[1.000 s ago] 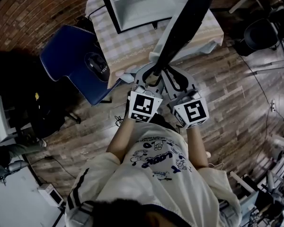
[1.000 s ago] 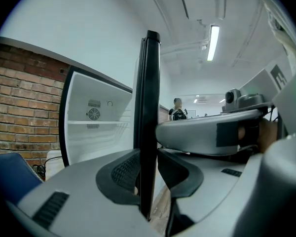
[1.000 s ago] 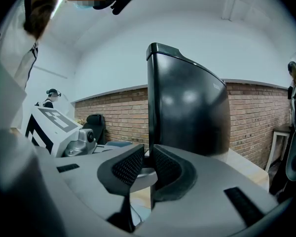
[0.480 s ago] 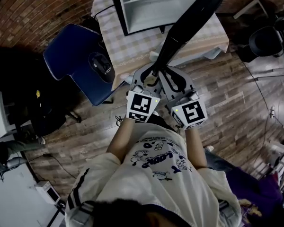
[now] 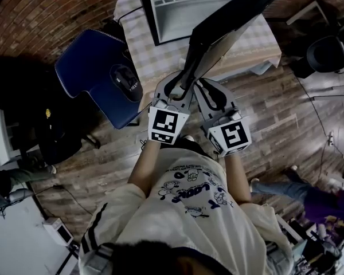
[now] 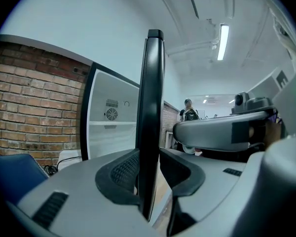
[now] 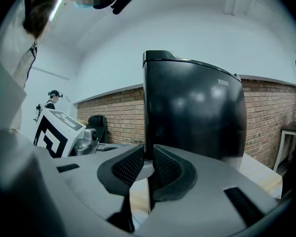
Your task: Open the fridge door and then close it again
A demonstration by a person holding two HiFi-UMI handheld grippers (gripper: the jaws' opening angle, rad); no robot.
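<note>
A small fridge point(image 5: 183, 4) stands on a cloth-covered table point(image 5: 149, 56), its white inside showing. Its black door point(image 5: 229, 22) is swung out toward me. The free edge of the door point(image 6: 150, 107) stands upright between the jaws of my left gripper point(image 6: 149, 174), also in the head view point(image 5: 180, 79). Those jaws are opening, and a slim gap shows beside the right pad. My right gripper point(image 7: 149, 169) is shut with nothing between its pads, just short of the door's glossy outer face point(image 7: 195, 107). It sits right of the door point(image 5: 206, 87).
A blue chair point(image 5: 94, 67) stands left of the table. Brick wall point(image 6: 29, 102) runs behind the fridge. Dark chairs and gear point(image 5: 327, 44) fill the right side over a wood floor point(image 5: 275, 107). People stand far off in the room point(image 6: 190, 113).
Both grippers have moved forward toward the fridge, and the door has swung with them toward it. The left jaws have widened around the door edge. The right jaws look unchanged.
</note>
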